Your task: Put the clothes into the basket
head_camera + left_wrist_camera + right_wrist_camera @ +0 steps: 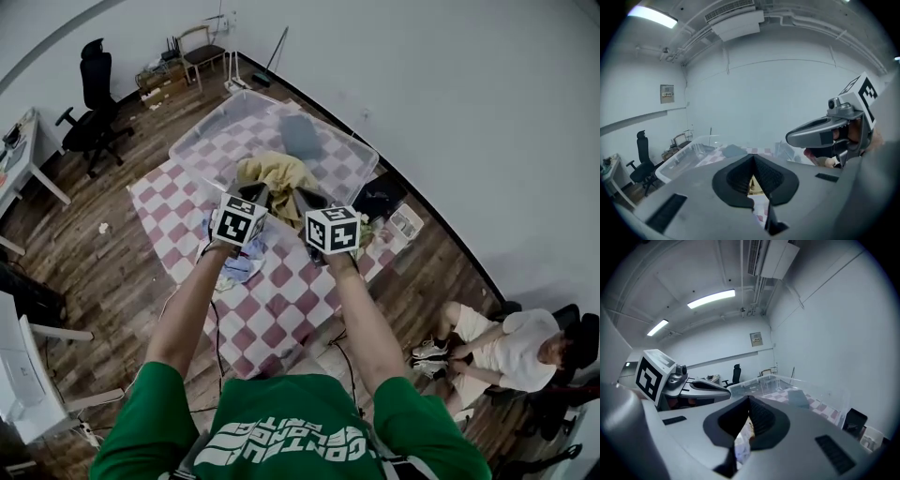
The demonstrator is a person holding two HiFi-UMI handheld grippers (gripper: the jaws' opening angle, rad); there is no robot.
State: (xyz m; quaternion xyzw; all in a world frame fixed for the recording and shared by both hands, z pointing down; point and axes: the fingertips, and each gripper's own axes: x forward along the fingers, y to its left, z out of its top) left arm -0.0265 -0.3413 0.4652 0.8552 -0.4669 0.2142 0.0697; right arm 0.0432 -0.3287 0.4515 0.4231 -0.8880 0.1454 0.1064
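Jaws shut, my left gripper (753,158) and right gripper (749,401) each pinch a fold of the tan garment (277,173), side by side at arm's length. The cloth bunches just ahead of both sets of tips. The clear basket (199,125) lies straight ahead of and below the two grippers, its long side running across my reach, so the carry looks like a short push forward and a drop. Neither hand is clearly nearer. A grey garment (300,136) already lies inside, beyond the tan one. Nothing stands between the tips and the basket but its near wall, which the hanging cloth must clear. Under my left gripper, a blue cloth (239,267) waits on the checkered mat (272,309). Well off to my right, a seated person (506,347) is clear of the path.
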